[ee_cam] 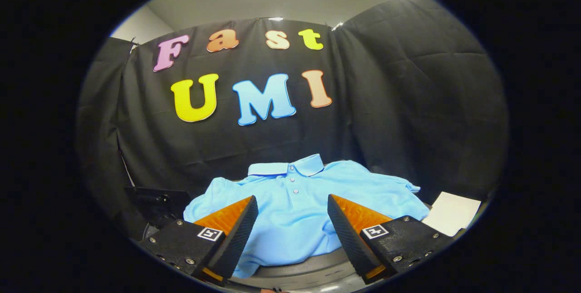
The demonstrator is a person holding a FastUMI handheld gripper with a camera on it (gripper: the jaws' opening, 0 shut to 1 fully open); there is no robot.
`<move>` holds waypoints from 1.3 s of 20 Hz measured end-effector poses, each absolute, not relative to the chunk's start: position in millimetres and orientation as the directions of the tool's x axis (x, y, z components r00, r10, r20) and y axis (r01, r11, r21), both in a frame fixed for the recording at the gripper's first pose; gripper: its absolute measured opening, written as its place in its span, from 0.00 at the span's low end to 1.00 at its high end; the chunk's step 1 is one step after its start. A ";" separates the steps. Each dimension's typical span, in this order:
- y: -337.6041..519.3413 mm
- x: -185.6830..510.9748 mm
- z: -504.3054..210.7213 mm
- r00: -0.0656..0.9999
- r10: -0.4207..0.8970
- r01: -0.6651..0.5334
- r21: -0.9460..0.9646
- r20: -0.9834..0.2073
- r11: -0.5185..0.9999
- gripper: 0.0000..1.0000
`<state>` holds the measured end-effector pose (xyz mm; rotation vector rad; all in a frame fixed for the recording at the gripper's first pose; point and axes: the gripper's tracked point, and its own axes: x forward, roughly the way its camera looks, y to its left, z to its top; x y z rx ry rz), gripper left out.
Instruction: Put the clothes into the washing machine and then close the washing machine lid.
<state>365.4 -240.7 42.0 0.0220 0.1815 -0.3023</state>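
Observation:
A light blue polo shirt lies spread out just ahead of my fingers, its collar and buttons facing me. It drapes over a dark round rim, seemingly the top of the washing machine, below the fingers. My gripper is open, with its two fingers wide apart on either side of the shirt's button placket and nothing between them. The fingers hover over the shirt's lower half; contact with the cloth cannot be told.
A white sheet or panel lies to the right of the shirt. A black device or bracket stands to the left of the shirt. The black cloth wall rises close behind the shirt.

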 end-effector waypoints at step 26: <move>-263.7 413.4 -8.6 0.784 -0.264 0.217 -0.151 -0.562 0.965 0.07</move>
